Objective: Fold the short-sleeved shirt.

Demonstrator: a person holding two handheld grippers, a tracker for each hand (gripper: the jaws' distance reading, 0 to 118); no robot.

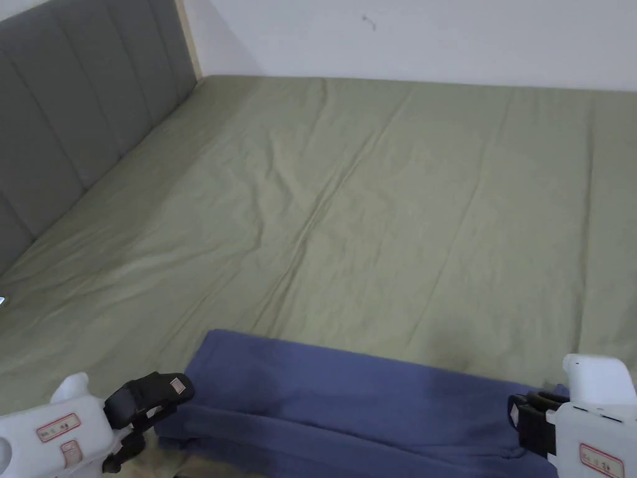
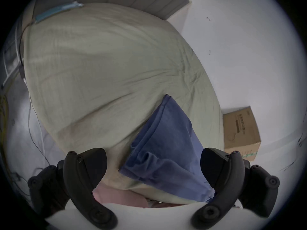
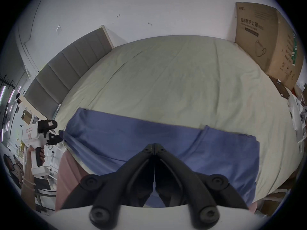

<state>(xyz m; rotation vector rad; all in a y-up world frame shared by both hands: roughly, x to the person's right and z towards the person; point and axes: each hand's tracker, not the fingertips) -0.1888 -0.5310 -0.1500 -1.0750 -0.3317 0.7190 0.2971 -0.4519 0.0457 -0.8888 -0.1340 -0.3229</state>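
Note:
The blue short-sleeved shirt lies as a long folded band across the near edge of the bed, and shows too in the left gripper view and the right gripper view. My left gripper is at the shirt's left end, open, its jaws wide apart around the end of the cloth without pressing it. At the shirt's right end my right gripper is shut; its closed jaw tips hover over the cloth, with nothing visibly pinched. The left gripper and the hand holding it show far left in the right gripper view.
An olive-green sheet covers the bed, creased but flat. A grey padded headboard stands on the left and a white wall behind. A cardboard box stands at the bed's far right corner. Cables and clutter lie beside the bed.

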